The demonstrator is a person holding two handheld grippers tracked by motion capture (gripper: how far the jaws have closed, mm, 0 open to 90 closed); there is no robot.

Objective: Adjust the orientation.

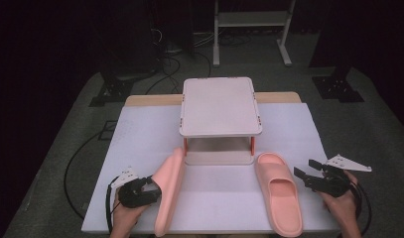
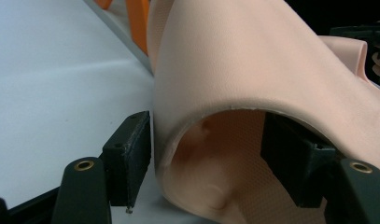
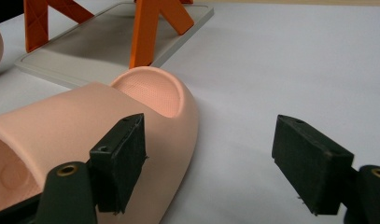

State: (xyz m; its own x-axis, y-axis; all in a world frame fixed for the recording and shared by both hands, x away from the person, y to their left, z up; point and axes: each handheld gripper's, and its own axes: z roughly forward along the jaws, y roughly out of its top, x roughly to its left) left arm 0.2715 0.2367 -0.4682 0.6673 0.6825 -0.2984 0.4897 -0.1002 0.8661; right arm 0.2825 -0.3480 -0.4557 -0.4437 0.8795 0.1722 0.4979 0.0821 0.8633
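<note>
- My left gripper (image 1: 149, 191) sits near the front-left corner of the worktop (image 1: 140, 129), and its jaws are clamped across the strap of the left slipper (image 1: 168, 191): in the left gripper view one jaw presses the outside of the strap and the other sits inside the foot opening.
- The left slipper (image 2: 253, 93) is tipped up on its side edge, sole facing my left gripper, running from the front edge of the worktop back toward the shoe rack (image 1: 219, 106).
- Its toe end lies just beside the front-left leg of the shoe rack; I cannot tell whether they touch.
- My right gripper (image 1: 308, 173) rests near the front-right corner of the worktop, jaws spread wide and gripping nothing.
- In the right gripper view its left jaw is just beside the right slipper (image 3: 108, 126), in front of its outer side, while the other jaw stands over bare worktop; I cannot tell whether the near jaw touches it.
- The right slipper (image 1: 279, 191) lies flat, sole down, on the front-right part of the worktop, one end close to the front edge and the other just in front of the rack's base plate (image 3: 85, 51).
- The shoe rack stands at the middle of the worktop toward the back edge, on orange legs (image 3: 148, 32), with its upper shelf bare.
- The two slippers lie well apart, one either side of the rack's front.
</note>
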